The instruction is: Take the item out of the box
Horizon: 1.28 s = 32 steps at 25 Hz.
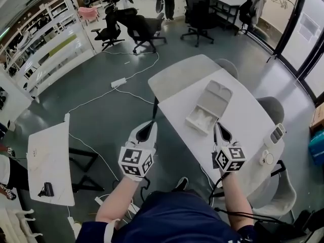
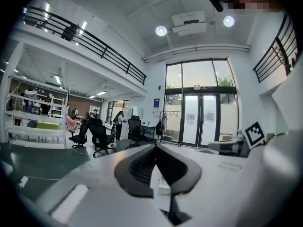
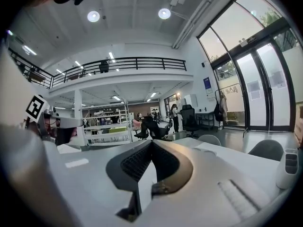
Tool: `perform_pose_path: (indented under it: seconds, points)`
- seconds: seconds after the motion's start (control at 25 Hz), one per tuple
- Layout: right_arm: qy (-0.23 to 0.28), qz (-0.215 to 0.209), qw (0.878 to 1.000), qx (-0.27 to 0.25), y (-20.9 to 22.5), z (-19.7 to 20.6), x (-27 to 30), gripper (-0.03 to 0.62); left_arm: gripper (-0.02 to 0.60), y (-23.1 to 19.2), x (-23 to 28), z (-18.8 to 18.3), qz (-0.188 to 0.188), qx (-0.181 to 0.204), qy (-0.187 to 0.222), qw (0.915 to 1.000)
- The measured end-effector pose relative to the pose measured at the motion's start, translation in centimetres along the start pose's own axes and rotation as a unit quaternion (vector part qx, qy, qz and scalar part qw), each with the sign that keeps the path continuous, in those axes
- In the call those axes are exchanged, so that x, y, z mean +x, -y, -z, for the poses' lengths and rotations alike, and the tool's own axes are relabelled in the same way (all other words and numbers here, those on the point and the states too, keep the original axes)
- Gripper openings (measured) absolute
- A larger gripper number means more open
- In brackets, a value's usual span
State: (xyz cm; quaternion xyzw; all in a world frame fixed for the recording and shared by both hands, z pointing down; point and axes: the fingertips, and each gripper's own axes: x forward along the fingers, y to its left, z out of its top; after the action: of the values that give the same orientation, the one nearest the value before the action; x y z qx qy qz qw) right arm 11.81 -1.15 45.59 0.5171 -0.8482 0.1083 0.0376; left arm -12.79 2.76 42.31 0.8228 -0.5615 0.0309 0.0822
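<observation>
An open white box (image 1: 207, 108) lies on the white table (image 1: 248, 120), its lid folded back on the far side and a white moulded tray toward me. What sits in the tray cannot be made out. My right gripper (image 1: 219, 129) hovers just near-right of the box, shut and holding nothing; in the right gripper view (image 3: 151, 143) its jaws meet at the tip. My left gripper (image 1: 150, 128) hangs off the table's left edge, also shut and holding nothing, with its jaws touching in the left gripper view (image 2: 155, 148).
A white remote-like device (image 1: 276, 134) and a round white object (image 1: 267, 159) lie at the table's right end. Grey chairs (image 1: 273, 108) stand behind the table. A small white table (image 1: 50, 161) is at left, cables (image 1: 101, 97) cross the floor, and office chairs (image 1: 144, 32) stand farther off.
</observation>
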Motion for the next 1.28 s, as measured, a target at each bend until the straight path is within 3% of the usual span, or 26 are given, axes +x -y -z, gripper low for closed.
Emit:
perform_pose_path:
  seconds: [0.28,0.56,0.96,1.28]
  points:
    - [-0.022,-0.003,1.000,-0.004,4.1,0.4,4.2,0.003,0.002,0.5,5.3,0.3,0.004,0.003,-0.018,0.9998]
    - [-0.060,0.024,0.998,0.012,7.6,3.2,7.3,0.002,0.002,-0.4,10.9,1.1,0.031,0.007,-0.043,0.9986]
    - [-0.115,0.096,0.989,0.014,10.3,6.4,12.3,0.003,0.002,-3.8,20.0,2.0,0.109,-0.001,-0.063,0.9921]
    - [-0.184,0.134,0.974,0.017,11.5,8.9,15.6,0.005,0.002,-4.7,27.4,4.4,0.186,-0.007,-0.106,0.9767]
